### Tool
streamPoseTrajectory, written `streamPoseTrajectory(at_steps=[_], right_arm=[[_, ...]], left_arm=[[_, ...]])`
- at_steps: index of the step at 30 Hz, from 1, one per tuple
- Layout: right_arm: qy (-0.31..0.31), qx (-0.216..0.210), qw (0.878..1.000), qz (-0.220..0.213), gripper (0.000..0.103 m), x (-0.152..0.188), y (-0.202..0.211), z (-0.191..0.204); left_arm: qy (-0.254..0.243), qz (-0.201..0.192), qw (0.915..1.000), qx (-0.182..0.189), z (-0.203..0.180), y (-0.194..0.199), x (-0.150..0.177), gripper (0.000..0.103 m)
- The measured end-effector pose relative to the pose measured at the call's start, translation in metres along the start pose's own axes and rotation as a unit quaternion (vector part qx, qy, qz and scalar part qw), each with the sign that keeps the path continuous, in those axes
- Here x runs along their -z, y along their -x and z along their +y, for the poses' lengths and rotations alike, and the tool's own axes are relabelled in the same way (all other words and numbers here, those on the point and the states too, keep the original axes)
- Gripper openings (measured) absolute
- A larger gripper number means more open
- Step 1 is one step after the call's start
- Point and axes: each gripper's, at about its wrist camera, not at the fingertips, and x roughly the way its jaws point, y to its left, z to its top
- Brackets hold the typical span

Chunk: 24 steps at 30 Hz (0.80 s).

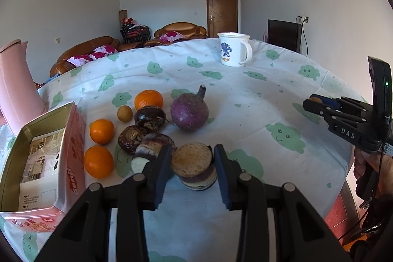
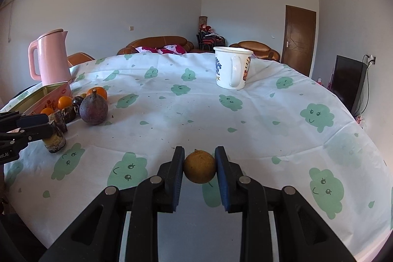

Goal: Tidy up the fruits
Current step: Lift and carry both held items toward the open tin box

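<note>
**Two grippers, each with a fruit between its fingers**

Left gripper (image 1: 192,163) sits at 6 o'clock in the left wrist view. Its two dark fingers are on either side of a short round cut piece (image 1: 194,167) with a tan top and purple and yellow bands. The piece stands on the tablecloth (image 1: 245,100). The fingers look like they touch its sides, so the gripper is closed on it.

At 9 o'clock is an open pink tin box (image 1: 44,158) with paper inside. Behind it, at 10 o'clock, stands a pink kettle (image 1: 17,82). Just to the right of the box are three oranges (image 1: 102,131), one behind the other. A small tan fruit (image 1: 124,113) lies between the far two. Next come three dark brown lumpy fruits (image 1: 149,117), bunched close together and touching. To their right is a big purple round fruit (image 1: 189,111) with a stem that points up. A white mug (image 1: 233,48) stands far back at 1 o'clock.

Right gripper (image 2: 199,167) is at 6 o'clock in the right wrist view. It is closed on a small round brown-yellow fruit (image 2: 200,167), with both fingers pressed on its sides. It is well apart from the other fruits, which sit at 9 o'clock in that view. The right gripper (image 1: 343,114) also shows at 3 o'clock in the left wrist view.
</note>
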Motion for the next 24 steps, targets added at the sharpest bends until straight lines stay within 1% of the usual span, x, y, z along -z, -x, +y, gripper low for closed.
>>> streamPoseTrajectory(at_steps=[8, 15, 24], right_arm=[[0.022, -0.031, 0.999, -0.019, 0.027, -0.004, 0.008, 0.026], [0.032, -0.051, 0.998, -0.032, 0.027, -0.006, 0.013, 0.043], [0.051, -0.074, 0.995, -0.047, 0.027, -0.012, 0.020, 0.067]], left_arm=[[0.000, -0.016, 0.9999, 0.000, 0.001, 0.008, -0.001, 0.037], [-0.002, -0.026, 0.9996, -0.007, 0.001, 0.012, -0.002, 0.037], [-0.001, -0.049, 0.9986, -0.020, 0.005, 0.022, -0.006, 0.037]])
